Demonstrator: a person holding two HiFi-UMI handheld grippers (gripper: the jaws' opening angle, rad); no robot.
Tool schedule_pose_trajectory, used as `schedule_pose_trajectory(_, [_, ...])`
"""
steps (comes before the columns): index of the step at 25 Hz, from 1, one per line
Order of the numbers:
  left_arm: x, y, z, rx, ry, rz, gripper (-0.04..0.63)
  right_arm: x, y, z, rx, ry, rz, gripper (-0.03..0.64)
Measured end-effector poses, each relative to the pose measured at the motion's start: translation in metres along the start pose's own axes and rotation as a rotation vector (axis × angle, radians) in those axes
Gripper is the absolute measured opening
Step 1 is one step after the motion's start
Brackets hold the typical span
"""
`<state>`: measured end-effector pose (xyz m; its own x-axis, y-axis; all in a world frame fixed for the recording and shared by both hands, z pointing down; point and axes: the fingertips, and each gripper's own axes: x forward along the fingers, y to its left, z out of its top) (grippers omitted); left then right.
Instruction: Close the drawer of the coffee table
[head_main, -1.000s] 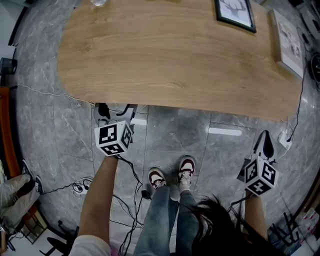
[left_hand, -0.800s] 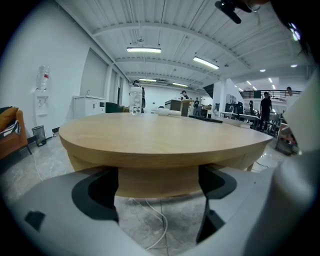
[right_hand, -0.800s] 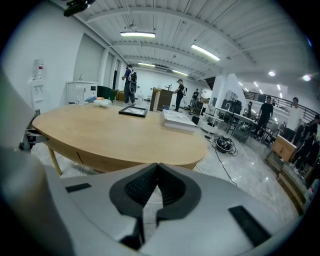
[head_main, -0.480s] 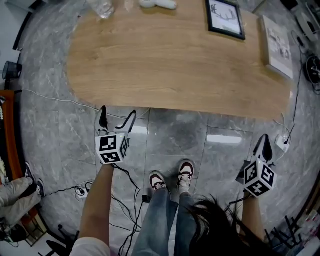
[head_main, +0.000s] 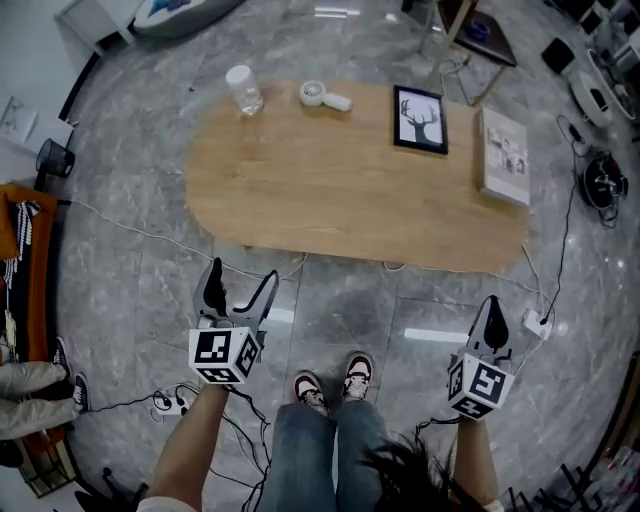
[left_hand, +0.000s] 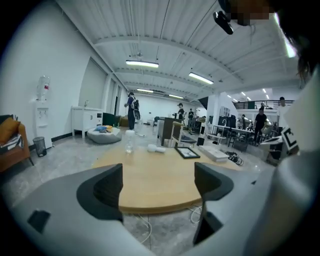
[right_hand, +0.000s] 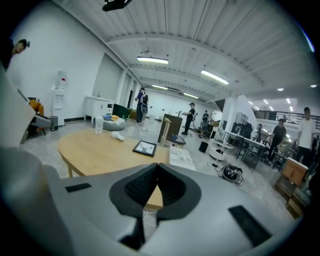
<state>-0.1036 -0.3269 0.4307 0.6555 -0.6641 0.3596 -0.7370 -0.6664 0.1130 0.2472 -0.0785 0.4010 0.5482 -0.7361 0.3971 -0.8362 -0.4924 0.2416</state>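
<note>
Plainly, the oval wooden coffee table (head_main: 330, 200) stands on the grey floor ahead of the person; its drawer cannot be made out in any view. Apart from the table's near edge, the left gripper (head_main: 243, 272) has wide jaws that have just been closing slightly, with nothing between them. The right gripper (head_main: 490, 305) is pinched fully together, empty.

- A long oval coffee table (head_main: 340, 190) with a light wood top stands on grey marble floor tiles (head_main: 130, 270).
- Near its far left corner, a clear bottle (head_main: 243, 88) stands upright.
- Just right of it, by the far edge, lies a small white fan (head_main: 325, 96).
- Right of centre, a black-framed deer picture (head_main: 420, 119) lies flat.
- At the right end, a pale book (head_main: 503, 155) lies flat.
</note>
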Motion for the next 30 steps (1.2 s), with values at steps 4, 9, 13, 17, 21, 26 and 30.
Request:
schedule_pose_trajectory(4, [-0.046, -0.029, 0.082, 0.012, -0.053, 0.031, 0.348, -0.034, -0.003, 0.069, 0.04, -0.058, 0.051, 0.0])
schedule_pose_trajectory(9, [-0.099, -0.047, 0.173, -0.003, -0.144, 0.115, 0.2, -0.077, -0.012, 0.156, 0.115, -0.139, 0.095, 0.0])
schedule_pose_trajectory(13, [-0.132, -0.058, 0.234, -0.044, -0.172, 0.135, 0.139, -0.113, -0.025, 0.213, 0.195, -0.183, 0.111, 0.0])
schedule_pose_trajectory(17, [-0.164, -0.071, 0.292, -0.005, -0.211, 0.126, 0.07, -0.151, -0.038, 0.256, 0.215, -0.221, 0.14, 0.0])
schedule_pose_trajectory(21, [-0.189, -0.072, 0.348, 0.007, -0.296, 0.152, 0.009, -0.18, -0.05, 0.297, 0.172, -0.285, 0.151, 0.0])
schedule_pose_trajectory(26, [-0.208, -0.072, 0.381, -0.087, -0.345, 0.091, -0.005, -0.21, -0.061, 0.335, 0.148, -0.352, 0.144, 0.0])
schedule_pose_trajectory(30, [-0.211, -0.073, 0.395, -0.106, -0.352, 0.058, -0.005, -0.221, -0.065, 0.348, 0.154, -0.378, 0.123, 0.0])
